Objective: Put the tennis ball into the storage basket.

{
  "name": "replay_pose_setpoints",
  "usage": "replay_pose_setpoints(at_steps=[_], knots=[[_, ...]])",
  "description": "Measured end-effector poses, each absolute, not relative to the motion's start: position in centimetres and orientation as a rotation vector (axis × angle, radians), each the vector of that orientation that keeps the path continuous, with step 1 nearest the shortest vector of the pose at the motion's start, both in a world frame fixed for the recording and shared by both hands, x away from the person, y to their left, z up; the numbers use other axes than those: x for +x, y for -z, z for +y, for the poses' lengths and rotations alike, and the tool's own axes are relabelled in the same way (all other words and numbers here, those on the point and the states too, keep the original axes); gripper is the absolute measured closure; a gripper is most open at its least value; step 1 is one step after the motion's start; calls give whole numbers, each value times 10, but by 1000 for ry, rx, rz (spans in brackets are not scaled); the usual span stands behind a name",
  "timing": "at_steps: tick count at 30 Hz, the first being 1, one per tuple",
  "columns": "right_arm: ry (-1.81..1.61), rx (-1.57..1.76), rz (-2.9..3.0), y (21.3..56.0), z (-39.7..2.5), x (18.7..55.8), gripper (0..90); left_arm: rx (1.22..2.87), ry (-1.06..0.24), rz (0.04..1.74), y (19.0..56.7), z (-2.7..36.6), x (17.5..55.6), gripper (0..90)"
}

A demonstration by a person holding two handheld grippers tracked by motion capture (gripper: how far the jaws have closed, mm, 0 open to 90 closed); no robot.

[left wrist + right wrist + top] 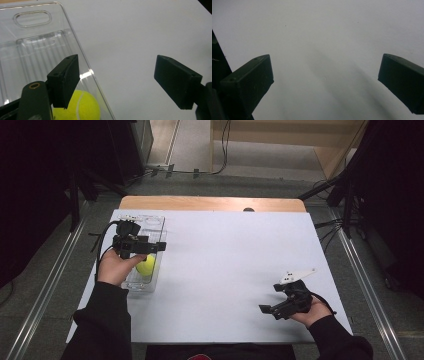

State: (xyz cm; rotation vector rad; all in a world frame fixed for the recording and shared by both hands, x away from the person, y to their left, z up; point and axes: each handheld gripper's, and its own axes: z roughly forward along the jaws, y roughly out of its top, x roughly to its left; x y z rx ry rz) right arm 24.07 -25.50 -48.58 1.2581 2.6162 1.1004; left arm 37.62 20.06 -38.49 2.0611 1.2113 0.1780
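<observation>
A yellow-green tennis ball [146,265] with a pale curved seam lies inside a clear plastic tray [156,222], toward the tray's near end. In the left gripper view the ball [81,106] shows at the bottom, partly behind one jaw, and the tray [32,45] has a ribbed floor and an oval handle slot at its far end. The tray sits lengthwise near the left edge of the white surface [225,265], with only a narrow strip of the surface between it and that edge.

The left hand-held gripper [150,246] hangs over the tray, just above and beyond the ball, held by the person's left hand [116,266]. Its jaws are spread wide: one stands over the tray above the ball, the other out over the bare surface past the tray's right wall. It grips nothing, and the ball lies below and beside the nearer jaw rather than between the two.

To the right of the tray the surface is a broad bare stretch across the middle. A strip of wooden top [210,203] shows beyond the far edge.

The right hand-held gripper [267,309] rests low near the front right corner, well apart from the ball and tray. Its jaws are spread wide over bare surface [324,50], holding nothing.
</observation>
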Motion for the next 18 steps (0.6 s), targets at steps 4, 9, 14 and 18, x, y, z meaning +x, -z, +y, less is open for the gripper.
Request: replay_pose_setpoints(at_steps=[4, 9, 14, 18], knots=[[-1101, 1263, 2617, 486, -255, 241, 0, 2063, -149, 1193, 387, 195, 376, 211], [-1103, 1260, 2616, 486, -255, 241, 0, 2069, -113, 1169, 390, 188, 374, 211], [-1104, 1259, 2614, 486, -255, 241, 0, 2076, -85, 1151, 393, 183, 374, 211], [-1105, 1266, 2610, 485, -255, 240, 0, 2080, -82, 1131, 393, 180, 372, 212]])
